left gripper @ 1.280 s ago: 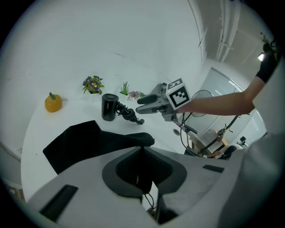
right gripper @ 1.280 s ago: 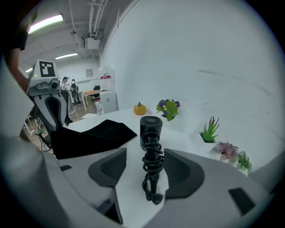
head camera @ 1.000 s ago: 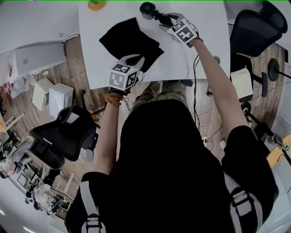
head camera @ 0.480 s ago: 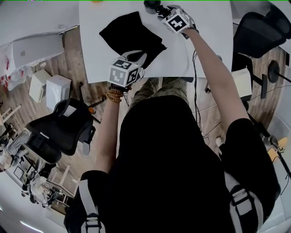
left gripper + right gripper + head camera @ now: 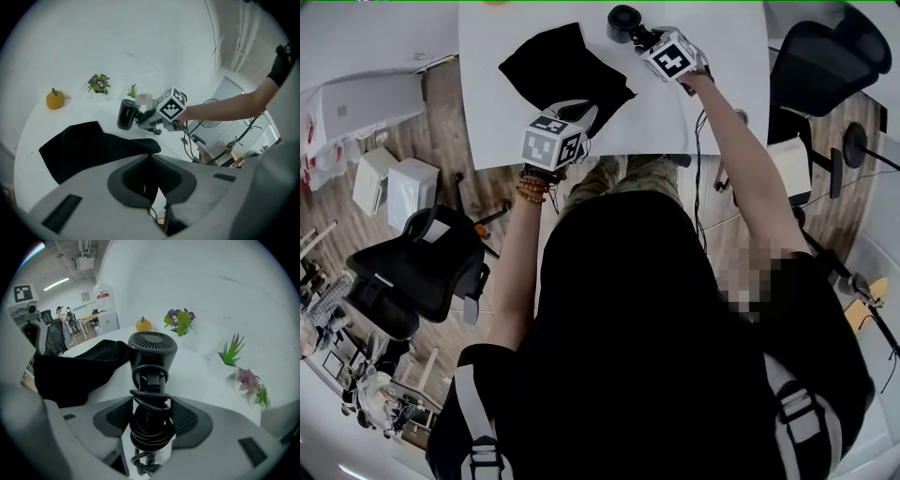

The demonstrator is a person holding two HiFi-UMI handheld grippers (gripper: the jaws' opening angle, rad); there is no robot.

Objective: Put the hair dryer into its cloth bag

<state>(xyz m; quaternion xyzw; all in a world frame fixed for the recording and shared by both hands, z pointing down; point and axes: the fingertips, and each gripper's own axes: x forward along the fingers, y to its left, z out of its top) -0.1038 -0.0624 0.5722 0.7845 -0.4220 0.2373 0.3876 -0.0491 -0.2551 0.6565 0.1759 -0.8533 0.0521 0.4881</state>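
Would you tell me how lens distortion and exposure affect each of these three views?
Head view: the fisheye bows the edges of the white table, plus one mosaic patch. Left gripper view: dark round vignette; the black cloth bag shows almost no fold detail. Right gripper view: the black hair dryer looms large and sharp.
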